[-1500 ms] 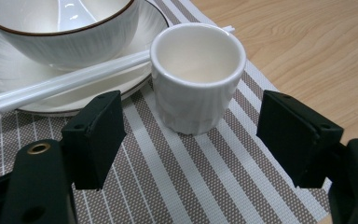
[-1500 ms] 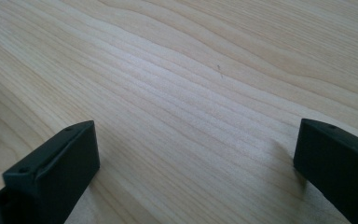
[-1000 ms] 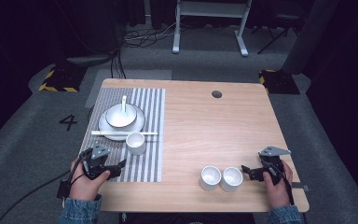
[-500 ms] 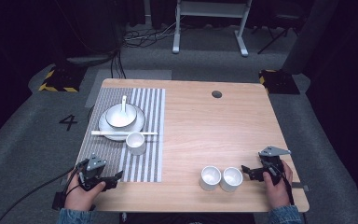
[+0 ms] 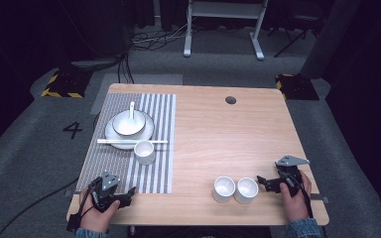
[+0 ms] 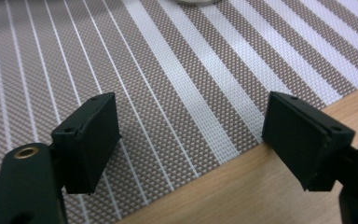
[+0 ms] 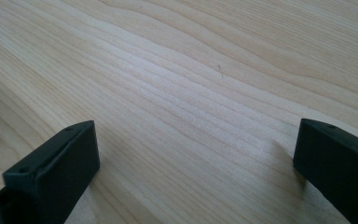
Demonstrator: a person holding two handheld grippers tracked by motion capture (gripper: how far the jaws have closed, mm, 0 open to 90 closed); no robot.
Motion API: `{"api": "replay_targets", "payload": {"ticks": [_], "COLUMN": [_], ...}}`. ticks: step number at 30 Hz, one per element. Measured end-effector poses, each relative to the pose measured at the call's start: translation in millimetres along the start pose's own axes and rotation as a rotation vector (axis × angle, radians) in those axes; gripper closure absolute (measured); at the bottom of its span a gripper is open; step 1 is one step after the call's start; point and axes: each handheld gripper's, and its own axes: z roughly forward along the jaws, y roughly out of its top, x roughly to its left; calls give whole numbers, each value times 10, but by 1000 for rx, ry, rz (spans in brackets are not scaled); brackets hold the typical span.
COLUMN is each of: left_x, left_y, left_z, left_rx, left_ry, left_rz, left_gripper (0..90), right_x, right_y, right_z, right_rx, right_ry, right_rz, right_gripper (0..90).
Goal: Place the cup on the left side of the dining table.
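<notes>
Here the two white cups (image 5: 236,189) nearest the right gripper (image 5: 267,182) stand upright and touching each other on the bare wood of the bench (image 5: 218,134), well to the right of the striped placemat (image 5: 149,163) and close to the bench's near edge. The right gripper rests just beside the right-hand cup, on the side away from the placemat, pointing toward it; a hand (image 5: 293,194) holds it from behind. In the right gripper view its jaws stand wide apart with nothing between them, bare wood grain under the gap, and a sliver of white at the left edge.

The left gripper (image 5: 127,195) lies at the near edge of the placemat, toward its left corner, held by the other hand (image 5: 98,210). In the left gripper view its jaws are likewise spread wide and grip nothing; the gap looks over the woven brown and white stripes (image 6: 177,88), with the mat's edge and a strip of bench (image 6: 242,186) running under the right-hand jaw.

Farther back on the placemat, a third white cup (image 5: 144,151) stands near the mat's right edge. Just behind it a pair of white chopsticks (image 5: 132,142) lies crosswise, over the near rim of a white plate (image 5: 113,137). A bowl (image 5: 127,123) sits on the plate with a white spoon (image 5: 132,108) resting in it, handle pointing away from the person.

A dark round hole (image 5: 230,100) marks the bench far to the right of the placemat's back edge.
</notes>
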Motion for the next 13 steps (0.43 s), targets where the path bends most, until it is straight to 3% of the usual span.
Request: {"api": "replay_targets", "payload": {"ticks": [13], "left_x": [6], "left_y": [5], "left_z": [3], "left_rx": [5], "left_ry": [-5], "left_rz": [6], "left_gripper": [183], "right_x": [2], "right_y": [0], "right_z": [-1], "right_rx": [1], "right_ry": [0], "right_rz": [0], "right_gripper": [3]}}
